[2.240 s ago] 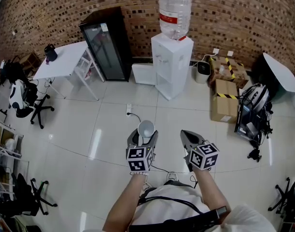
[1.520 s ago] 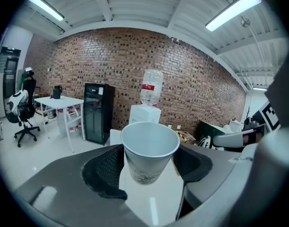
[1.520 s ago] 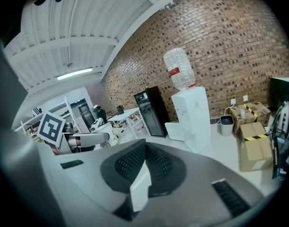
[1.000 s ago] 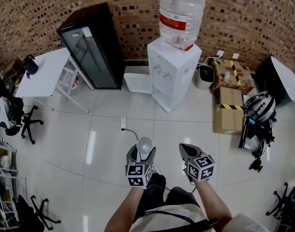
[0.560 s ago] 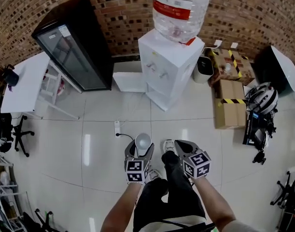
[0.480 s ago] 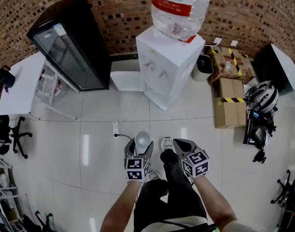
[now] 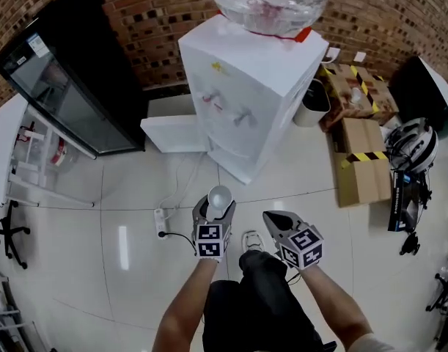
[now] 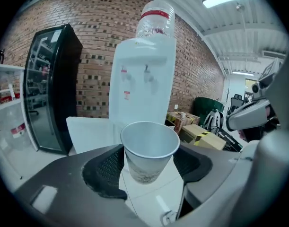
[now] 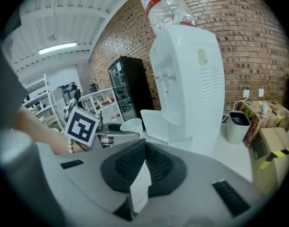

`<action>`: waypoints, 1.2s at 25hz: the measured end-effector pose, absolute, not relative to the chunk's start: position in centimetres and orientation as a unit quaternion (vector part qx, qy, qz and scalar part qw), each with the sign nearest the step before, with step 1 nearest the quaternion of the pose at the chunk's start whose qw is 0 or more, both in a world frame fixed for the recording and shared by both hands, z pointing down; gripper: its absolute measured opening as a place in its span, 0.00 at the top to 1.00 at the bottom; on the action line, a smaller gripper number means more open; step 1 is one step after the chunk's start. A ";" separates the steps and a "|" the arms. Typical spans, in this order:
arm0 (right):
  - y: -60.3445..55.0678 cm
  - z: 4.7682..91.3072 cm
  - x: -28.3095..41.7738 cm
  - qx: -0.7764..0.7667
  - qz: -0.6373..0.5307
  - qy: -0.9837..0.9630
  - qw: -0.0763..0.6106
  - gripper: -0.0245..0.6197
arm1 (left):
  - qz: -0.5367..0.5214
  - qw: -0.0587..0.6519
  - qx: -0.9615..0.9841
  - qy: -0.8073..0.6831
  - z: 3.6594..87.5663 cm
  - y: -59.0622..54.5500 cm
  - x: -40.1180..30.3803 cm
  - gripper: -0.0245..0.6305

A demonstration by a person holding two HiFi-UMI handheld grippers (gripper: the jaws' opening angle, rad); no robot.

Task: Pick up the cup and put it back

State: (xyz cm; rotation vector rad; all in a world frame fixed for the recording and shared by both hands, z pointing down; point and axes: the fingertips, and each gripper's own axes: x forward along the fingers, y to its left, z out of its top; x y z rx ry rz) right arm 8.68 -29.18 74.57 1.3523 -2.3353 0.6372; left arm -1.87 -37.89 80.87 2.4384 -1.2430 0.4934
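A white paper cup (image 7: 219, 196) stands upright between the jaws of my left gripper (image 7: 215, 210), which is shut on it; in the left gripper view the cup (image 8: 149, 150) is empty and both pads press its sides. My right gripper (image 7: 275, 221) is level with it to the right, shut with nothing in it, its pads meeting in the right gripper view (image 9: 145, 149). Straight ahead stands a white water dispenser (image 7: 249, 101) with a clear bottle (image 7: 271, 2) on top; its taps face me in the left gripper view (image 8: 142, 89). Both grippers hang over the white tiled floor, short of the dispenser.
A black glass-door fridge (image 7: 55, 79) stands left of the dispenser, with a white panel (image 7: 172, 127) leaning between them. A power strip (image 7: 162, 222) and its cable lie on the floor at the left. A white bin (image 7: 314, 103), cardboard boxes (image 7: 363, 171) and a helmet (image 7: 414, 141) are on the right.
The person has walked towards the dispenser, which now fills much more of the head view. Both grippers keep their hold and spacing; the cup stays in the left one.
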 end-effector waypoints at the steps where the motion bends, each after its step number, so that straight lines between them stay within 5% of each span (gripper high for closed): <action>1: -30.3 76.2 9.3 0.483 0.222 -0.828 0.178 0.95 | 0.172 0.176 0.863 -0.441 82.9 -39.5 -1.5 0.46; 14: -38.9 94.1 12.4 0.503 0.198 -0.823 0.173 0.95 | 0.187 0.164 0.871 -0.424 105.9 -54.0 3.8 0.46; 30: -41.2 96.6 13.2 0.518 0.200 -0.820 0.140 0.95 | 0.205 0.145 0.879 -0.405 114.0 -62.1 11.8 0.46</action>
